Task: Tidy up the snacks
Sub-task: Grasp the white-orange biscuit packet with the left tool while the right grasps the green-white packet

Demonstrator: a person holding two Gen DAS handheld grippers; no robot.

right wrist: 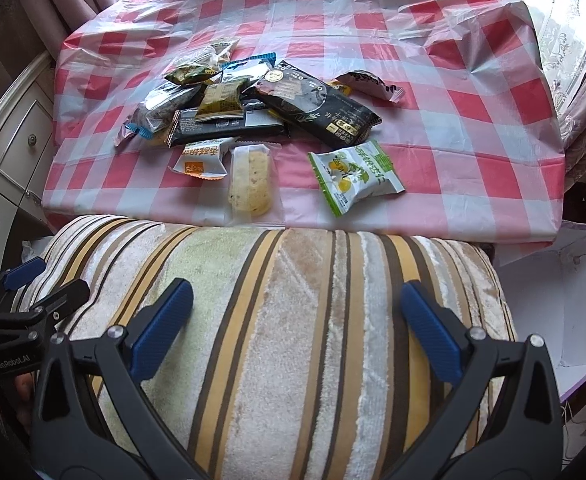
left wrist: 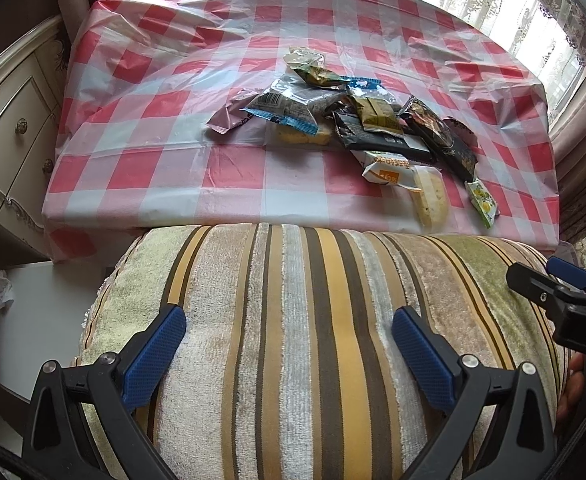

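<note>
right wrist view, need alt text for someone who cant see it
A pile of wrapped snacks lies on a red-and-white checked tablecloth, with a green lemon-print packet apart at its right. In front, the open right gripper hovers over a striped cushion.

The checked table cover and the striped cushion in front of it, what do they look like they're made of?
Table cover: likely thin plastic sheet, glossy; it crinkles sharply and catches window glare.
Striped cushion: apparently a plush woven fabric, chenille or velvet-like; fuzzy matte pile in raised stripes.

"GenRobot.AI" stands on the left hand-held gripper (right wrist: 59, 280); "DAS" on the right (left wrist: 533, 276).
</note>
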